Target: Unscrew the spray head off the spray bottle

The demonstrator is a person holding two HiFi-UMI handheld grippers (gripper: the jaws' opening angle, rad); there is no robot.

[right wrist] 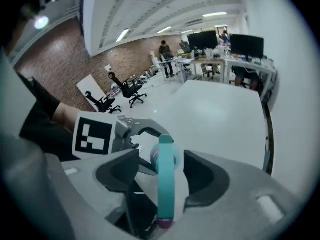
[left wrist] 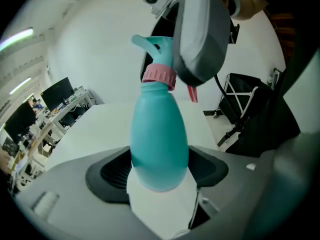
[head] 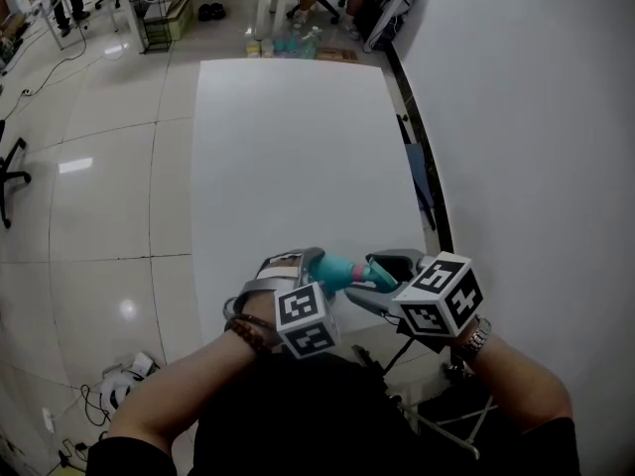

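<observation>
Bottle [left wrist: 159,134] clamped in left tongs [left wrist: 160,173] | right tongs [right wrist: 162,174] apart round spray head [right wrist: 165,196] (seemingly untouched) | table [head: 298,147] below

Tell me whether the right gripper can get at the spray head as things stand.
Probably yes. The spray head sits between the jaws of the right gripper, which stand apart with a gap on each side; nothing blocks them. The left gripper clamps the spray bottle by its body, holding it steady.

Looked steeply down from the head onto the white table [head: 298,147]. Rode the left gripper [head: 313,266] and right gripper [head: 383,278], very near, facing opposite ways along the spray bottle [left wrist: 159,139]; shared it, seemingly the table too.
</observation>
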